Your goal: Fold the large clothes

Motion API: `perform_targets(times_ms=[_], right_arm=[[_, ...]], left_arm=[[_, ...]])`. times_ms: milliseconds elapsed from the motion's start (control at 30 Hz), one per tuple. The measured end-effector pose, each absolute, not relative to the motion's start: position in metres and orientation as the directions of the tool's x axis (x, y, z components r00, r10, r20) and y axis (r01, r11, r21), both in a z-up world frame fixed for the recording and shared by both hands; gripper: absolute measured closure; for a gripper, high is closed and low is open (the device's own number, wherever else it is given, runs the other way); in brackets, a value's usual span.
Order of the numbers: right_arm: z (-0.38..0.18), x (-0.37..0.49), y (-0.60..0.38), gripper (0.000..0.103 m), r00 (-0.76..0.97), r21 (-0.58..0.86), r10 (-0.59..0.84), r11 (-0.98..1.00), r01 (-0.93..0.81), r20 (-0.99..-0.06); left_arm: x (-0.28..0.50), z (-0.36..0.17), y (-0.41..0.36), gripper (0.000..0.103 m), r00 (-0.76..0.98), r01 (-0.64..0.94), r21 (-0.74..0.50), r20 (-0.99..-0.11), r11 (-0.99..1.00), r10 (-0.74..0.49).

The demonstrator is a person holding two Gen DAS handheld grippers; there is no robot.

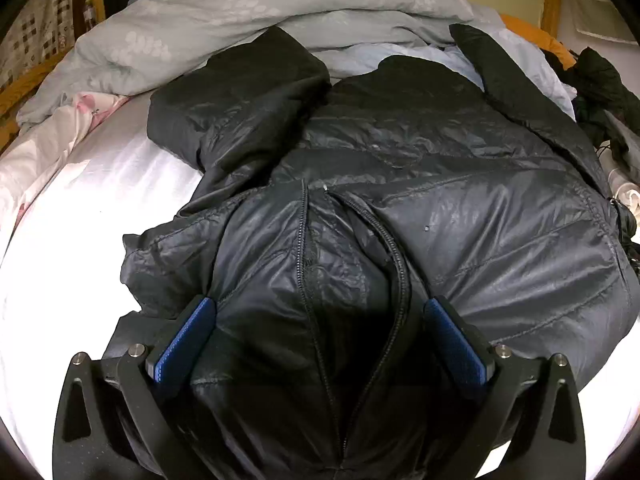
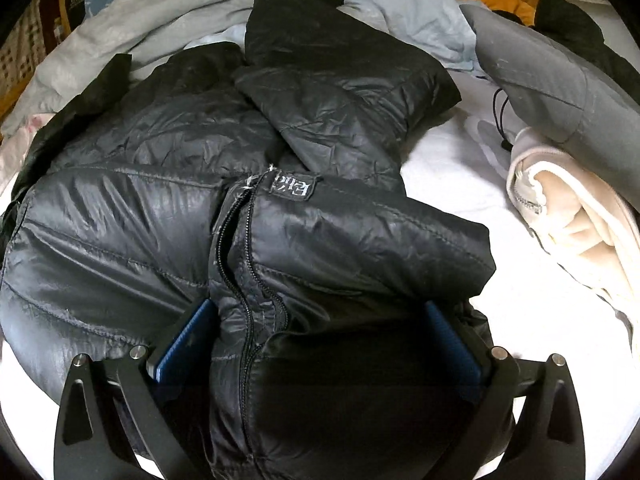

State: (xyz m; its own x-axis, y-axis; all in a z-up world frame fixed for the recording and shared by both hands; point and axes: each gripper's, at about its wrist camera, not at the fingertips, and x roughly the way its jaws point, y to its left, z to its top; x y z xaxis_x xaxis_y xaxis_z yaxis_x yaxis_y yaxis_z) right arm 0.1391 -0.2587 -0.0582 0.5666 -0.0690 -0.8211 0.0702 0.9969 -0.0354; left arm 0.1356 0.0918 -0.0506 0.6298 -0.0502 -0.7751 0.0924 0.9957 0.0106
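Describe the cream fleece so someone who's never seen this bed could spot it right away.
Start at the black puffer jacket spread over the white sheet. Off its side, near the bed's edge, lies the cream fleece, partly under a grey garment. It is the only pale, fuzzy item there.

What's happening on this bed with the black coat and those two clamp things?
A person is folding a black puffer jacket spread on the white sheet, with a handheld gripper in each hand. Both the left gripper and the right gripper are wide open, their blue-padded fingers straddling bunched fabric near the zipper without squeezing it. One sleeve lies folded across the body. A grey quilt and a cream fleece lie nearby.
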Motion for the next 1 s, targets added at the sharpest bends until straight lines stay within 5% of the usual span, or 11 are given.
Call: perform_targets(times_ms=[567, 733, 867, 1000], right_arm=[[-0.055, 0.133, -0.258, 0.000, 0.587, -0.053, -0.089, 0.996, 0.078, -0.805], [-0.014, 0.120, -0.263, 0.002, 0.667, -0.002, -0.107, 0.988, 0.157, -0.738], [0.029, 0.102, -0.256, 0.002, 0.750, 0.118, 0.040, 0.992, 0.051, -0.660], [0.041, 0.092, -0.234, 0.002, 0.730, 0.242, 0.266, 0.960, -0.141, -0.629]], left_arm=[[0.133, -0.048, 0.094, 0.000, 0.653, 0.088, 0.014, -0.756, 0.996, -0.047], [0.110, -0.013, 0.094, 0.006, 0.805, 0.053, 0.050, -0.593, 0.997, -0.013], [0.072, 0.034, 0.074, 0.005, 0.899, 0.173, 0.035, -0.414, 0.984, -0.143], [0.057, 0.043, 0.039, 0.012, 0.809, 0.354, -0.100, -0.466, 0.930, -0.359]])
